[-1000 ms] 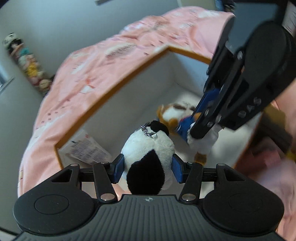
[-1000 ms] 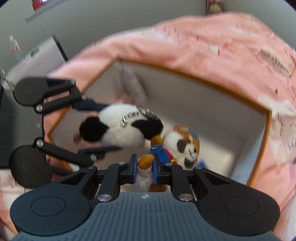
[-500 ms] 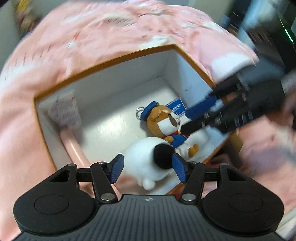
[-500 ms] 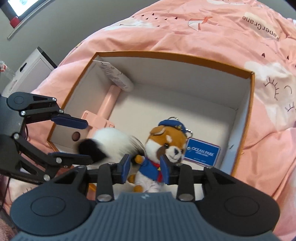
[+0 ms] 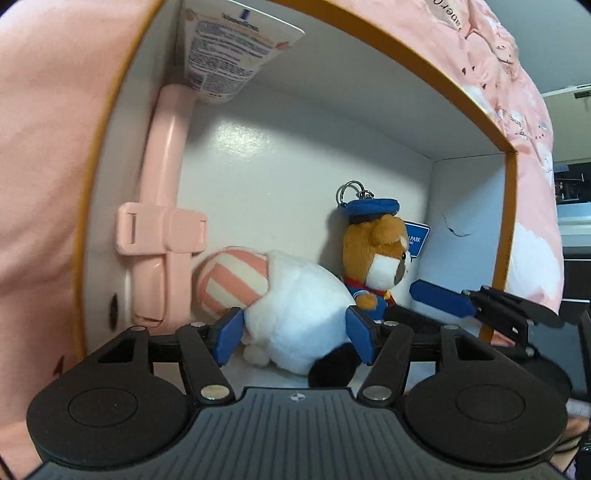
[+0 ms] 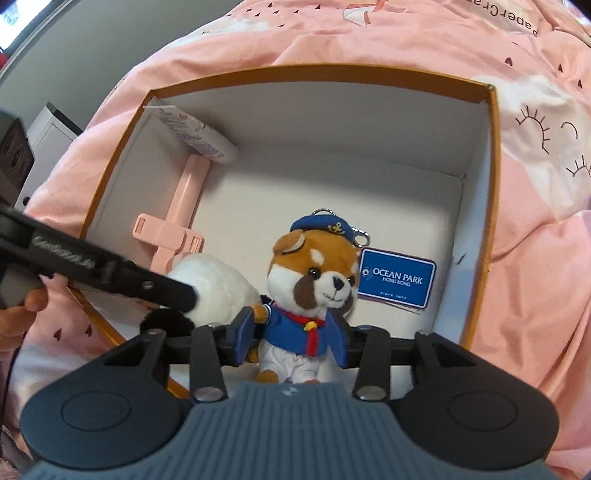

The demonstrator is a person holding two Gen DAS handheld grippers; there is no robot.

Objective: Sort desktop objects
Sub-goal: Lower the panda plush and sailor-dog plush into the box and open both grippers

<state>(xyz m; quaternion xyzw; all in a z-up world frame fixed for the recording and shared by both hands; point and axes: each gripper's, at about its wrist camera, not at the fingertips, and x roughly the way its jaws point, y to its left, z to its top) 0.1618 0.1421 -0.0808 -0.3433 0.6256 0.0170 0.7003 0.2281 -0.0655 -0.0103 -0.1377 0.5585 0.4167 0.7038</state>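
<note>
A white-and-black plush (image 5: pixel 295 306) with a pink-striped part lies on the floor of the white box with the orange rim (image 5: pixel 406 62). My left gripper (image 5: pixel 295 339) straddles it, jaws opening, pads at its sides without squeezing. A brown dog plush (image 6: pixel 314 280) in a blue sailor suit and cap sits upright beside it. My right gripper (image 6: pixel 291 341) is around the dog's body, jaws opening too, the pads just off the jacket. In the right wrist view the white plush (image 6: pixel 214 284) shows behind a finger of the left gripper (image 6: pixel 110 273).
A pink folding holder (image 5: pixel 162 221) and a printed tube (image 5: pixel 229 48) lie along the box's left wall. A blue Ocean Park tag (image 6: pixel 397 282) hangs by the dog. The box (image 6: pixel 314 70) rests on a pink quilt (image 6: pixel 406 33). A hand (image 6: pixel 22 306) shows at the left edge.
The left gripper rolled and dropped into the box; the white plush went from held up to lying on the floor. Both pairs of jaws widened, and the dog now sits free.
</note>
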